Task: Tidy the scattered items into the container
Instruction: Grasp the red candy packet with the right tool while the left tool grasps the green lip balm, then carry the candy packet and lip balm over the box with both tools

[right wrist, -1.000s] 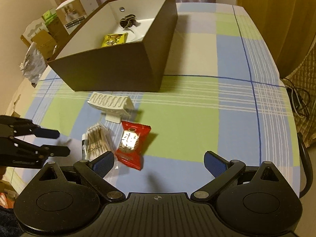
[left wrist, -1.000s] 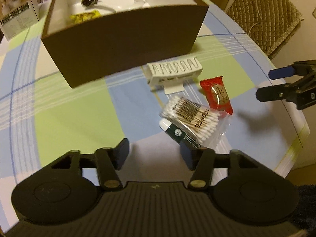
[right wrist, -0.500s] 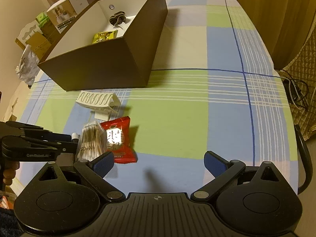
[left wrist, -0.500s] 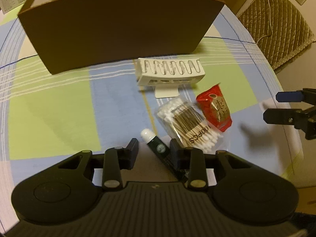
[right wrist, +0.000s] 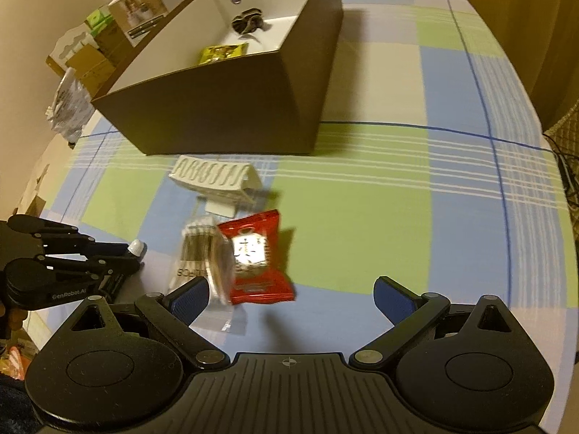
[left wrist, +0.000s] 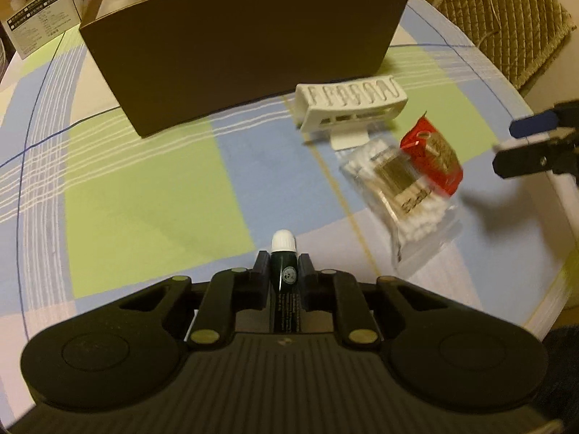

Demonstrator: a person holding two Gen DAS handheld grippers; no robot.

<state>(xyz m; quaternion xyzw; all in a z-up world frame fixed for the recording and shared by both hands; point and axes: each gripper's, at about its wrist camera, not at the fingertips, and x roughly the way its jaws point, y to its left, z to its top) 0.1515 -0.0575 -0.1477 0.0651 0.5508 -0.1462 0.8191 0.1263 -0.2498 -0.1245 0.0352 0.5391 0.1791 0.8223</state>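
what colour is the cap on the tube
White, on a dark green tube; clearest in the left wrist view.

Matt brown cardboard box point(left wrist: 235, 54), woven checked tablecloth point(left wrist: 144, 181), glossy red foil sachet point(right wrist: 258, 256)

Each wrist camera looks steeply down along its own fingers, close above the checked tablecloth point(left wrist: 144, 181). Both views share the brown box point(right wrist: 231, 108), the red packet point(left wrist: 434, 155) and each other's gripper.
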